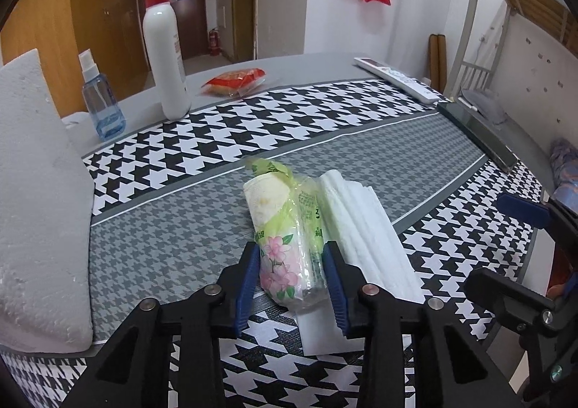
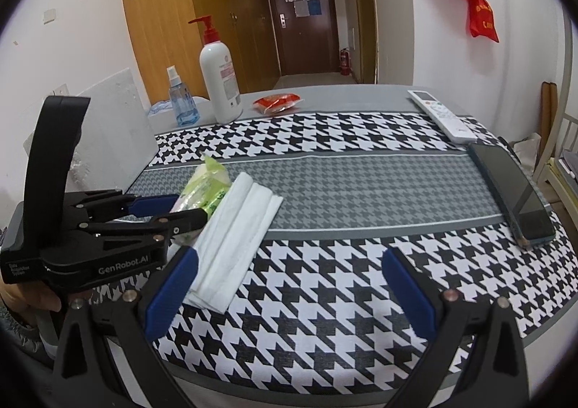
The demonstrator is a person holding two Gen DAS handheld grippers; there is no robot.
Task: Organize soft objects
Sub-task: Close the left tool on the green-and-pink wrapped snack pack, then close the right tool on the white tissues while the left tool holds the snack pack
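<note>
A green floral tissue pack [image 1: 283,227] lies on the houndstooth tablecloth [image 1: 180,213]. My left gripper [image 1: 292,256] is shut on its near end, blue pads pressing both sides. A folded white cloth [image 1: 365,231] lies right beside the pack, touching it. In the right wrist view the left gripper [image 2: 184,211] holds the pack [image 2: 206,186] at the left, with the white cloth [image 2: 234,234] next to it. My right gripper [image 2: 289,274] is open and empty, low over the cloth's near right side of the table.
A white pump bottle [image 1: 164,43], a blue spray bottle [image 1: 101,101] and a red snack packet [image 1: 234,81] stand at the back. A white remote [image 2: 440,115] and a dark phone [image 2: 513,195] lie at the right. A white foam block [image 1: 36,198] is at the left.
</note>
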